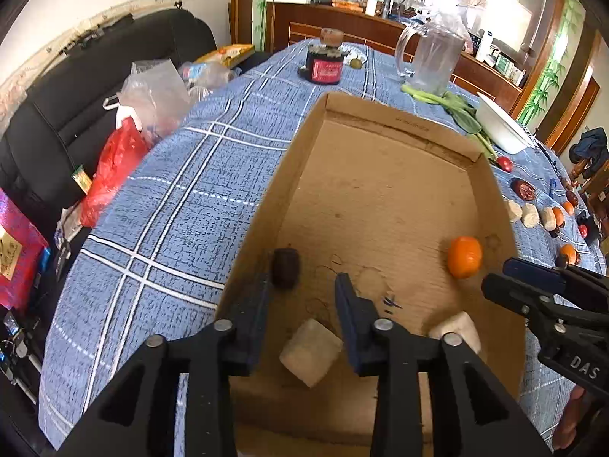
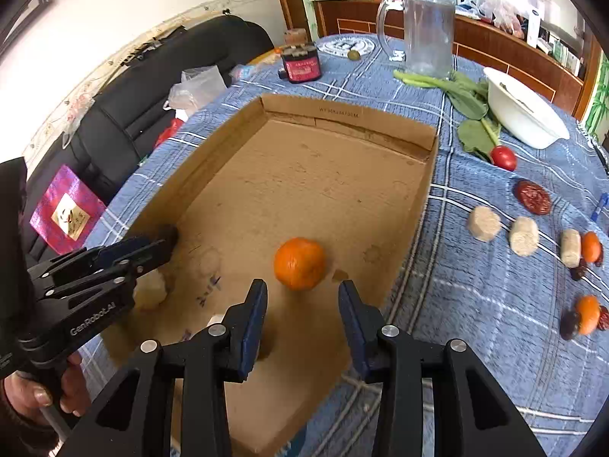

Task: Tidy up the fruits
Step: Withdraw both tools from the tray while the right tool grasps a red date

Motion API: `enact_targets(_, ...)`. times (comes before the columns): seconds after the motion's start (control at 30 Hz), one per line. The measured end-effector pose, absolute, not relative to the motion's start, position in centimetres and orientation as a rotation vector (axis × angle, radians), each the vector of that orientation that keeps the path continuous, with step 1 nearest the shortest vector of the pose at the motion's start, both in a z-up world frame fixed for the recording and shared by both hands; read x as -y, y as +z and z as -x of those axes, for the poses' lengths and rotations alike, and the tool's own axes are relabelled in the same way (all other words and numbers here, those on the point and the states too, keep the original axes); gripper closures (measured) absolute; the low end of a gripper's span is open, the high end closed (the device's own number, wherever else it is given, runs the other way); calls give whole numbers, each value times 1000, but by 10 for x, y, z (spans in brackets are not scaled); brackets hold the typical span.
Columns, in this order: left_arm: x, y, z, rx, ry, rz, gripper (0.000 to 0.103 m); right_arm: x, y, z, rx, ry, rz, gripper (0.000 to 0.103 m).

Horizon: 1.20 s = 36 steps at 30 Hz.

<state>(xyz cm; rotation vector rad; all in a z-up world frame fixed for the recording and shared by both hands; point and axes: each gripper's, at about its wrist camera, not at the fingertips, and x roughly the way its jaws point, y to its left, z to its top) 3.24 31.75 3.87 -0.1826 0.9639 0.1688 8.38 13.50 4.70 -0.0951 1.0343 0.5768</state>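
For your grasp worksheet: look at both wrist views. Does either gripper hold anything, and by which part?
Nothing is held. The left gripper stands open over the cardboard box; the right gripper is open too, with the orange lying free just beyond its fingertips.

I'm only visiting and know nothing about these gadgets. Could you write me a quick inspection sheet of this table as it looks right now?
Surface: blue checked tablecloth carrying a shallow cardboard box.
Job's things: an orange, a dark fruit and pale blocks lie in the box; more oranges, dark fruits and pale pieces wait on the cloth.
Clutter: clear jug, white bowl, greens, red-labelled jar.
Grippers: left hand-held gripper and right hand-held gripper both open, nothing between the pads.
Cables: nothing seen.
Surroundings: black sofa with plastic bags; wooden counter.
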Motion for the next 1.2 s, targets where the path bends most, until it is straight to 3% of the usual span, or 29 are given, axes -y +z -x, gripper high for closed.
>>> enact_targets(0.2,-290,57,-21,-916,165,156,44,-111,59,-61,-1017,585,90,60)
enact_targets(0.3,-270,65,-17,-896,150,144,38,-88,60,-50,-1020,570,74,50)
enact_targets(0.37,-257,68,-16,-889,136,130,37,-73,60,-43,-1019,558,66,46)
enact_targets(0.63,-194,73,-21,-891,60,106,28,10,53,-24,-1040,452,3,46)
enact_targets(0.87,-142,69,-30,-921,-9,76,27,92,47,-24,-1036,306,-58,37)
enact_targets(1.2,-84,59,-42,-963,-56,13,24,176,47,-80,-982,175,-60,37)
